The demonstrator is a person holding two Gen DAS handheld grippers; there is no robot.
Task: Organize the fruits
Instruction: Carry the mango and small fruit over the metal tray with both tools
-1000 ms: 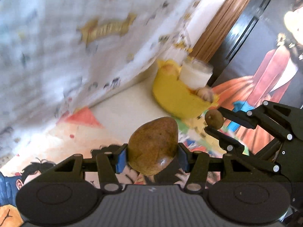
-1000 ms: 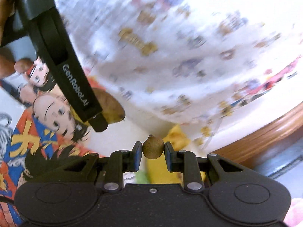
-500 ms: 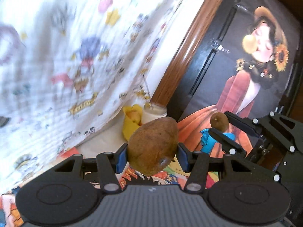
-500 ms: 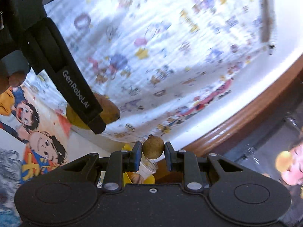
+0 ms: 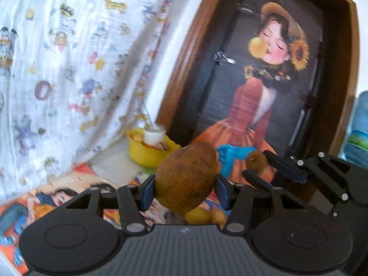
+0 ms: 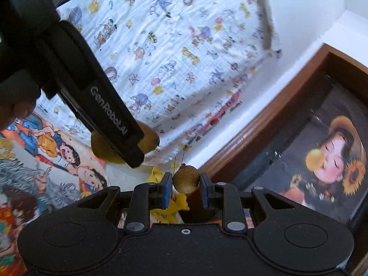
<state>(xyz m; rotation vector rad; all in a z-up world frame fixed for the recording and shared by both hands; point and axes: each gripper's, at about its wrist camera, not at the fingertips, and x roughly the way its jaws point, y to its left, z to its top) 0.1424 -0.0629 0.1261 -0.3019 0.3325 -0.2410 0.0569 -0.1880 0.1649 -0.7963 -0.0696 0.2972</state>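
Note:
My left gripper (image 5: 185, 185) is shut on a large brown oval fruit (image 5: 186, 174), held off the table. In the right wrist view that same fruit (image 6: 150, 141) shows partly behind the left gripper's black finger (image 6: 110, 122). My right gripper (image 6: 185, 182) is shut on a small round brown fruit (image 6: 185, 179); from the left wrist it appears at the right, its fruit (image 5: 256, 159) between the pads. A yellow bowl (image 5: 147, 155) with a white cup (image 5: 153, 135) and some pieces in it stands ahead, by the wall. Both grippers are apart from the bowl.
A cartoon-printed cover (image 5: 69, 191) lies on the table. A white patterned cloth (image 5: 69, 69) hangs at the left. A framed painting (image 5: 264, 80) leans behind the bowl. A water bottle (image 5: 358, 126) is at the far right. Yellow fruits (image 5: 202, 216) lie below my left gripper.
Both grippers have swung sideways and risen with their fruits still held. The view has turned from the cloth toward the painting, and the yellow bowl now looks smaller and farther.

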